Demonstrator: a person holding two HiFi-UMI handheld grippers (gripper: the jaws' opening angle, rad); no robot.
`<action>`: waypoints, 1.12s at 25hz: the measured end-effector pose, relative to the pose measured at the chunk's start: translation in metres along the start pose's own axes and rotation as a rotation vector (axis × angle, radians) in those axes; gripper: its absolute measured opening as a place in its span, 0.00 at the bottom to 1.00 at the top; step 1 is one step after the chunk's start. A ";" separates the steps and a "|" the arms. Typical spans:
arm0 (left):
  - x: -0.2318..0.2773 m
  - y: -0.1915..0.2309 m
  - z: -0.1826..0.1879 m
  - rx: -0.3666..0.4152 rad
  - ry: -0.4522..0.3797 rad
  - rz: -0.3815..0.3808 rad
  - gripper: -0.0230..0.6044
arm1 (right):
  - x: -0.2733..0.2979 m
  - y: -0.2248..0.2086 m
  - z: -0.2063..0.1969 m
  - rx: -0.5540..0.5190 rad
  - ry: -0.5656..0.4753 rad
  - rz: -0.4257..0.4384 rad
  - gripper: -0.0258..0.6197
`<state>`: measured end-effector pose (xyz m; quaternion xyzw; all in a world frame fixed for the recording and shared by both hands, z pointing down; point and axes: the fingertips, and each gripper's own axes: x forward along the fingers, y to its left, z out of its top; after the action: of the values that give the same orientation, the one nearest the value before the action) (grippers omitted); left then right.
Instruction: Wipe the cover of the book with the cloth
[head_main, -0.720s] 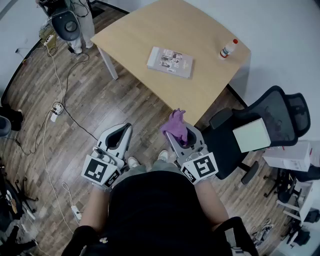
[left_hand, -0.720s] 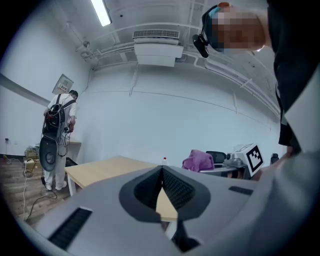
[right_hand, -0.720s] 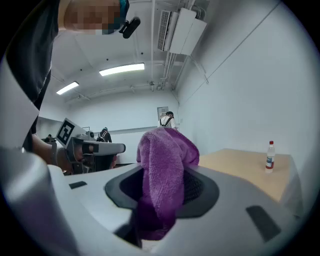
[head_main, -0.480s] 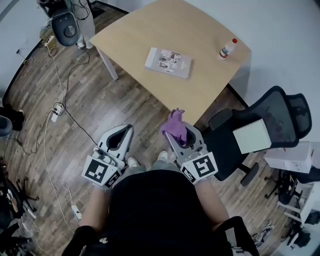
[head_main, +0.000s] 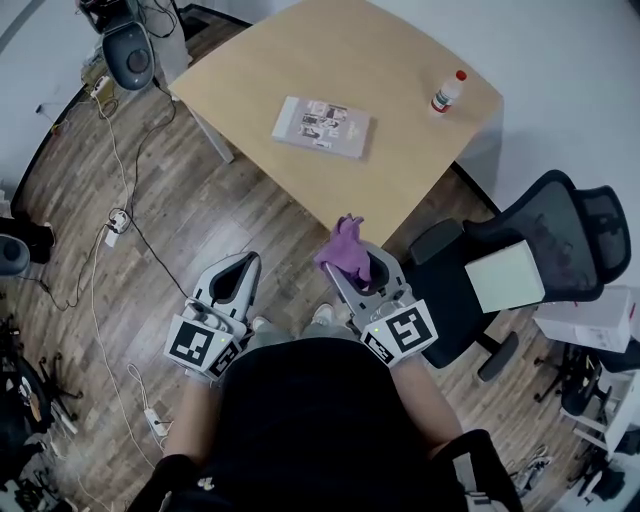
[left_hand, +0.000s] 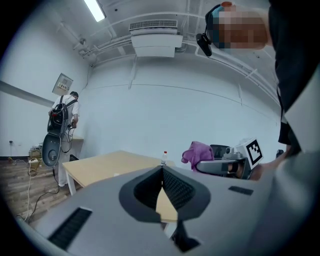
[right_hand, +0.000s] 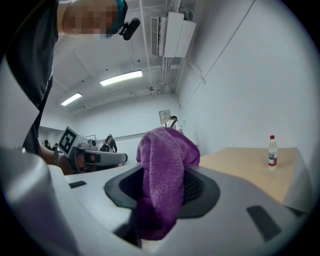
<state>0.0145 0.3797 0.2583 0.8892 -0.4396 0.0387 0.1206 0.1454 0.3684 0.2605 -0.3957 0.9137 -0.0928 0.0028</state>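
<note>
Since 0.7 s ago the table (head_main: 400, 160) and everything on it are seen shifted up and left in the head view. Both grippers are seen in the same place, in front of the body.

Near side, short of the table's near edge, over the wood floor (head_main: 150, 250):
- left gripper (left_hand: 162, 169): jaws pressed together, nothing between them. This is confirmed only in its own view.
- right gripper (head_main: 352, 262): jaws pinched on the purple cloth (right_hand: 165, 165). The cloth is bunched and fluffy and stands up past the jaw tips. In the head view it is seen just at the table's near corner.
- each gripper view shows the other gripper alongside. The head view shows only their backs and marker cubes.

On the table:
- book (head_main: 322, 127): shown clearly only in the head view. It is thin, with a pale cover and small printed pictures, and lies flat near the table's middle, slightly skewed. It is well apart from both grippers and the cloth.
- bottle (head_main: 446, 92): upright with a red cap, near the table's far right edge. It is picked up in all three views.

Right of the table, a black office chair (head_main: 540, 230) is seen. Beyond the table's far left corner, a person with a backpack (left_hand: 62, 130) is shown by the left gripper view only.
</note>
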 end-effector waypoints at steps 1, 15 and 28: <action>0.005 -0.002 -0.001 0.000 0.004 0.004 0.07 | -0.002 -0.005 -0.002 0.010 0.000 0.004 0.32; 0.049 0.028 -0.009 -0.017 0.039 -0.016 0.07 | 0.035 -0.042 -0.018 0.064 0.043 -0.037 0.32; 0.096 0.171 0.024 -0.045 0.018 -0.078 0.07 | 0.174 -0.074 0.009 0.028 0.071 -0.122 0.32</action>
<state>-0.0628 0.1995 0.2823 0.9024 -0.4042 0.0318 0.1460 0.0804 0.1917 0.2759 -0.4472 0.8859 -0.1197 -0.0296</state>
